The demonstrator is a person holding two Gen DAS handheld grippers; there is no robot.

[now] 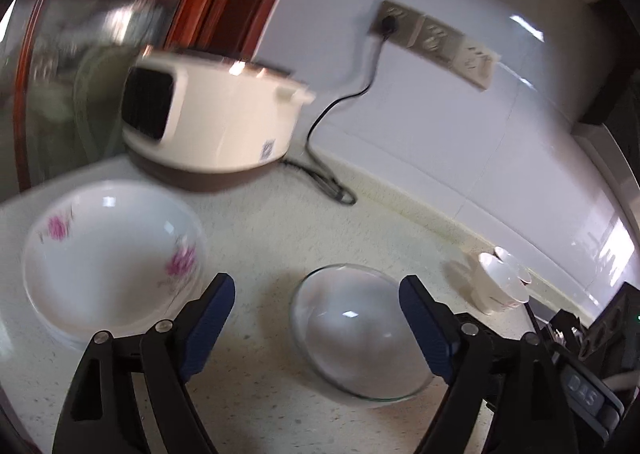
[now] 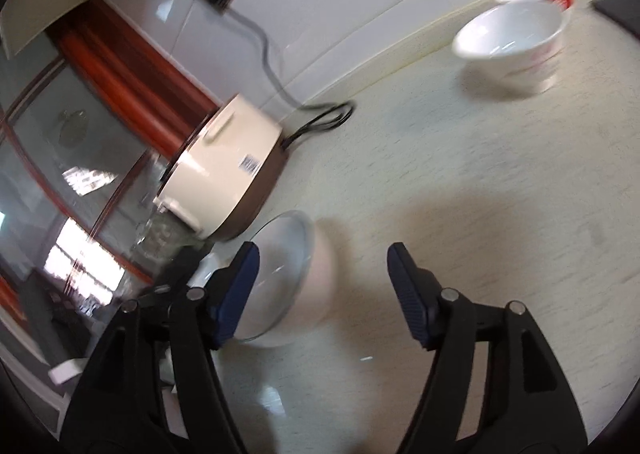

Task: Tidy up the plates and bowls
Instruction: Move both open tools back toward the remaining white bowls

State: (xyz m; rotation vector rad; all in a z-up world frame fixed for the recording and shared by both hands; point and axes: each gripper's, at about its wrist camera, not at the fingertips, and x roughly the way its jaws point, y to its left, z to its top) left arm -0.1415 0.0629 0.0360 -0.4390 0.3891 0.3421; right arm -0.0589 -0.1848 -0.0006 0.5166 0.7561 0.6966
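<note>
A clear glass bowl (image 1: 360, 334) sits on the pale counter between the fingers of my open, empty left gripper (image 1: 316, 294), just beyond the tips. A stack of white plates with pink flowers (image 1: 108, 262) lies to its left. Two white bowls with red print (image 1: 502, 282) stand at the right by the wall. In the right wrist view the glass bowl (image 2: 280, 282) is by the left finger of my open, empty right gripper (image 2: 323, 260). The white bowls (image 2: 514, 41) stand far off at the upper right.
A cream electric cooker (image 1: 212, 117) stands at the back by the window, its black cord (image 1: 328, 173) running to a wall socket (image 1: 392, 23). It also shows in the right wrist view (image 2: 224, 177). My right gripper's body (image 1: 588, 374) is at the lower right.
</note>
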